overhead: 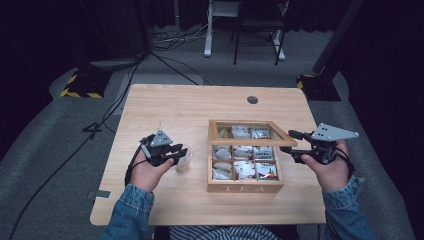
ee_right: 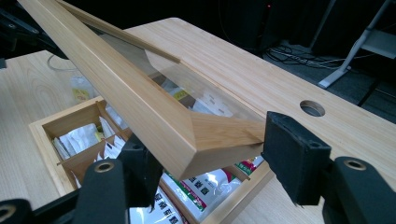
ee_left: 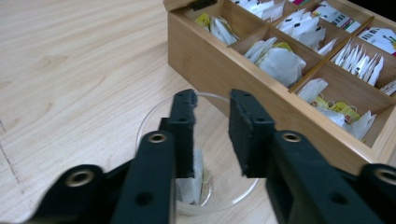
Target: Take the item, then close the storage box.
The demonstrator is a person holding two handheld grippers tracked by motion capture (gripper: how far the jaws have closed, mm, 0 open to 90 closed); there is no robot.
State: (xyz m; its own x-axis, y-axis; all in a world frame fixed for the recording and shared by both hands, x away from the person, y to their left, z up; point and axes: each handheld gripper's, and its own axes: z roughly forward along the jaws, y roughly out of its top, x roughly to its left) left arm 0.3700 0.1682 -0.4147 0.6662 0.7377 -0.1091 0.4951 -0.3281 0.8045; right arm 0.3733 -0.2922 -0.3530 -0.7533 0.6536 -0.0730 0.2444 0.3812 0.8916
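Lid held up, teabag in cup

Tongs first. We see the left tongs [ee_left: 212, 135] hovering over a clear round plastic cup [ee_left: 154, 121], jaws narrowly apart and nothing pinched between them. A white paper teabag [ee_left: 191, 189] lies at the bottom of that cup, partly hidden behind the left jaw. We place the cup on the light wooden tabletop [overhead: 170, 107], just beside the left wall of the wooden tea box with divided compartments [overhead: 245, 187]. The right tongs [ee_right: 205, 156] clamp the corner of the box's wooden-framed glass lid [ee_right: 140, 105], holding it tilted up above the open compartments. We note assorted white and printed teabag packets [ee_left: 280, 63] standing in the compartments. In the high view both hands sit low over the tabletop, one each side of the box.
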